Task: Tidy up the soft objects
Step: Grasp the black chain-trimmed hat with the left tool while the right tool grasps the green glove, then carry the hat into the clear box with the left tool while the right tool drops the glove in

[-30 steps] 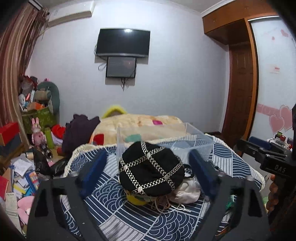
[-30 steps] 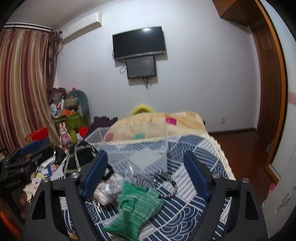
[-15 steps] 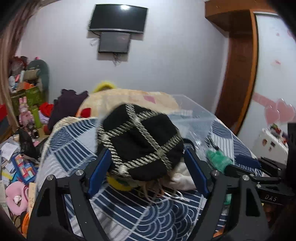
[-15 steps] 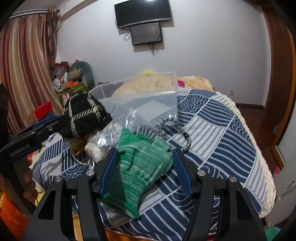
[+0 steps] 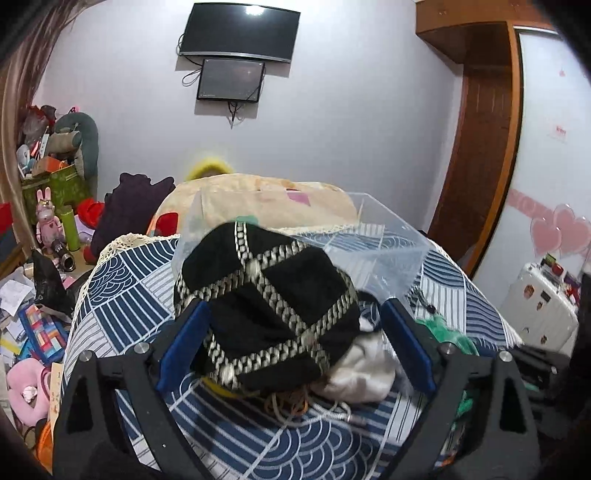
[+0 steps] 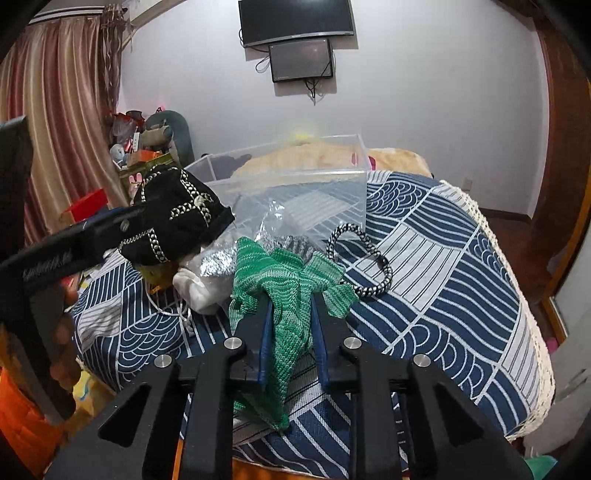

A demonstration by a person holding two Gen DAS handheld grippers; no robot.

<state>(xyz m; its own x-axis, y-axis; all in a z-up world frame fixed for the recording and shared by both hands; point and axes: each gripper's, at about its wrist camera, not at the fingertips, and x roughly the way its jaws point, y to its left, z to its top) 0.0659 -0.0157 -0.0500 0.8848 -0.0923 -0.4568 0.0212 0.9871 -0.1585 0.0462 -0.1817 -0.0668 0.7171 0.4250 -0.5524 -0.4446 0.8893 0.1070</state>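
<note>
Landmark: one clear plastic open-topped box (image 6: 295,192) standing on the blue-and-white patterned bedspread (image 6: 443,295); every place below is given from this box.
Left gripper (image 5: 291,343): one, with two blue fingers (image 5: 184,339) spread wide on either side of the hat; whether the pads press it cannot be told from the left wrist view.
Black hat: one round black fabric hat with criss-crossing silver chain bands (image 5: 266,310), just in front of the box's near left corner, its top edge overlapping the box wall in the left wrist view.
Right gripper (image 6: 291,310): one, its two blue fingers (image 6: 264,332) drawn nearly together and clamped on the green glove.
Green glove: one green knitted glove (image 6: 284,291), in front of the box's near wall, bunched above the fingers and hanging below them.
White pouch: one white soft cloth pouch (image 6: 195,290), in front of the box, lying between hat and glove.
Plastic bag: one crinkled clear plastic bag with grey fabric inside (image 6: 258,240), touching the box's near wall.
Cord loop: one black-and-white braided cord loop (image 6: 360,256), just in front of the box's near right corner.
Screens: two dark screens, one large television (image 6: 295,20) and one smaller monitor (image 6: 301,59), on the wall behind the box.
</note>
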